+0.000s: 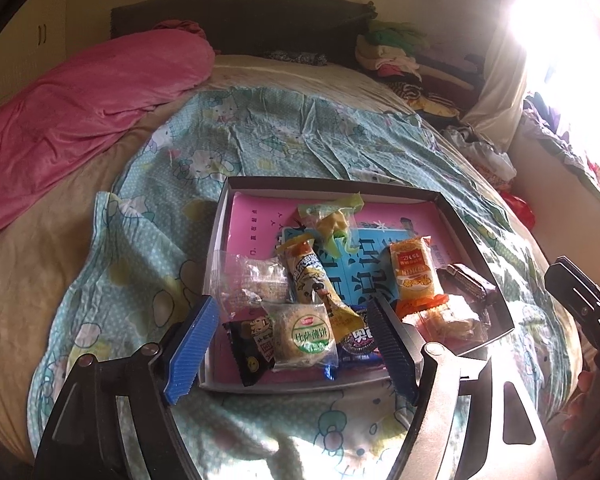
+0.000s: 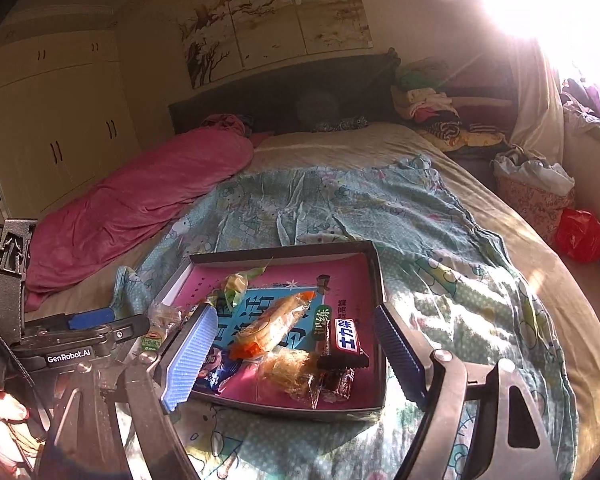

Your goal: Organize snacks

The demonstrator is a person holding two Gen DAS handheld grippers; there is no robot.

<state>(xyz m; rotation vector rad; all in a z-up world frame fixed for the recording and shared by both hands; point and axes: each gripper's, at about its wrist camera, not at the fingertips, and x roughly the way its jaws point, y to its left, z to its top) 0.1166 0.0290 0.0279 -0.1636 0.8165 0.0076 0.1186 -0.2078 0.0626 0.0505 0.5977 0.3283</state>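
Both tools, left (image 1: 294, 344) and right (image 2: 290, 354), gape empty over the snack box (image 1: 476, 236) on a bed (image 2: 340, 140).

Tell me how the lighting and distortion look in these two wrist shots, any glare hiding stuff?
Left wrist view: the window at upper right is blown out white, washing out the curtain beside it; the box of snacks stays readable. Right wrist view: the same glare fills the top right corner, and sunlight dapples the patterned sheet. Both views: strong fisheye bending, dark corners.

home bedroom, bed (image 2: 340, 144), dark headboard (image 2: 284, 92), built-in wardrobe (image 2: 52, 120), clothes pile (image 2: 432, 108)
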